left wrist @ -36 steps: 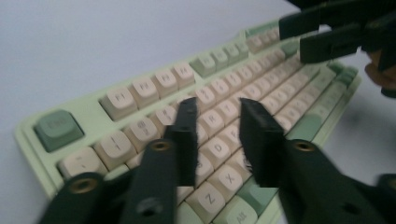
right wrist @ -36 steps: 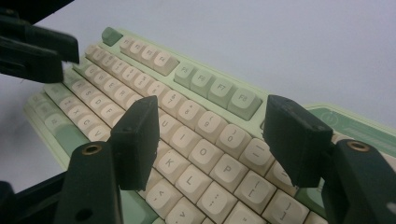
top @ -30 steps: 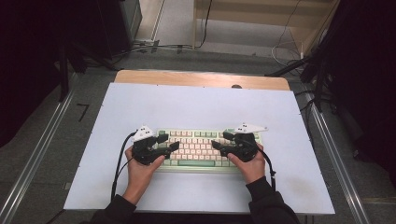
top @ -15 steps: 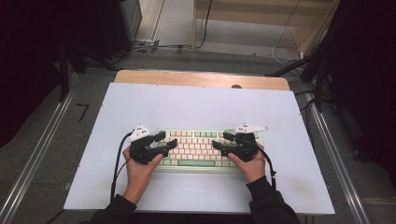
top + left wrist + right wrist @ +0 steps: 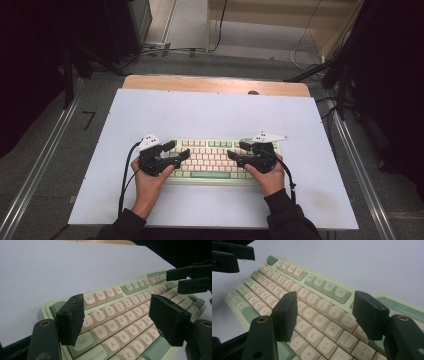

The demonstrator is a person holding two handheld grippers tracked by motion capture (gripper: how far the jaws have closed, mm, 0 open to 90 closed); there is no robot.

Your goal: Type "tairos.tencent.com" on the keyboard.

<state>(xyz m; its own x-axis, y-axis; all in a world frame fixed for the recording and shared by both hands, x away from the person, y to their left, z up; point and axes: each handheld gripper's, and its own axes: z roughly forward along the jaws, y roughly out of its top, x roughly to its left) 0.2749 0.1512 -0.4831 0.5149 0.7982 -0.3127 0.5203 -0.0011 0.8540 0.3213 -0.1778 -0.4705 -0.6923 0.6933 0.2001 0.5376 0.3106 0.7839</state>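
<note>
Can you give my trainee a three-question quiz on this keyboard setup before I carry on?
1. True or false: the left gripper is clamped on a key of the keyboard.
2. Which end of the keyboard does the right gripper hover over: A) the end with Tab and Q, B) the end with P and the brackets, C) neither, it sits off the keyboard?
3. What does the keyboard rest on?

Key
1. False: its jaws stand apart above the Tab and number keys, with nothing pressed between them, and have just been opening.
2. B.
3. The white table top, with a wooden strip along its far edge.
</note>
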